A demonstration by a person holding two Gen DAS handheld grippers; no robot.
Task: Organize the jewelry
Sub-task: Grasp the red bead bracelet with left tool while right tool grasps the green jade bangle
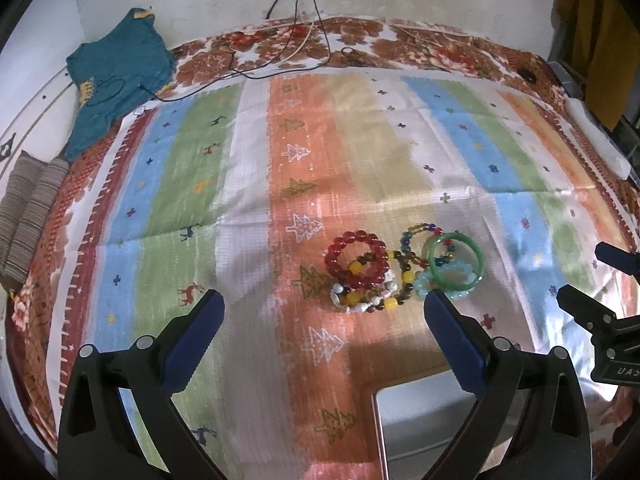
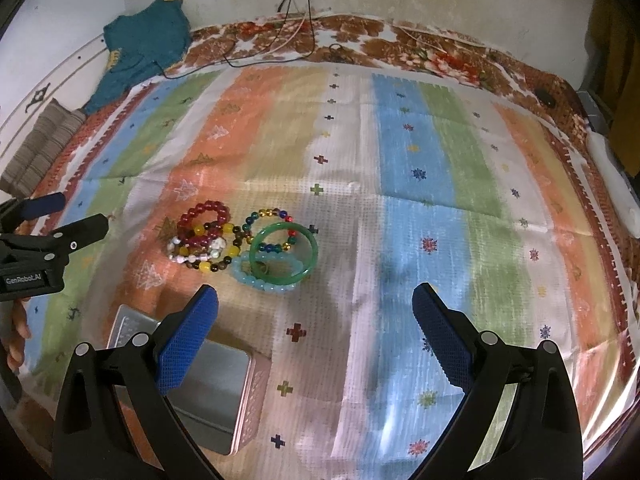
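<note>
A heap of bracelets lies on the striped cloth: a red bead bracelet (image 1: 356, 258) (image 2: 204, 216), a green bangle (image 1: 454, 264) (image 2: 284, 256), a pale blue bead bracelet (image 1: 434, 286) (image 2: 264, 278), a multicoloured bead strand (image 1: 420, 236) (image 2: 272, 216) and yellow-and-brown beads (image 1: 372, 300) (image 2: 212, 260). A pink tin box (image 1: 424, 428) (image 2: 224, 392) stands open nearer than the heap. My left gripper (image 1: 324, 312) is open, just short of the heap. My right gripper (image 2: 316, 304) is open, to the heap's right and nearer.
A teal garment (image 1: 116, 76) (image 2: 144, 48) and folded striped fabric (image 1: 28, 212) (image 2: 40, 148) lie at the far left. Cables (image 1: 296, 40) run down the back wall onto the cloth. A white object (image 1: 596, 140) (image 2: 612, 184) lies at the right edge.
</note>
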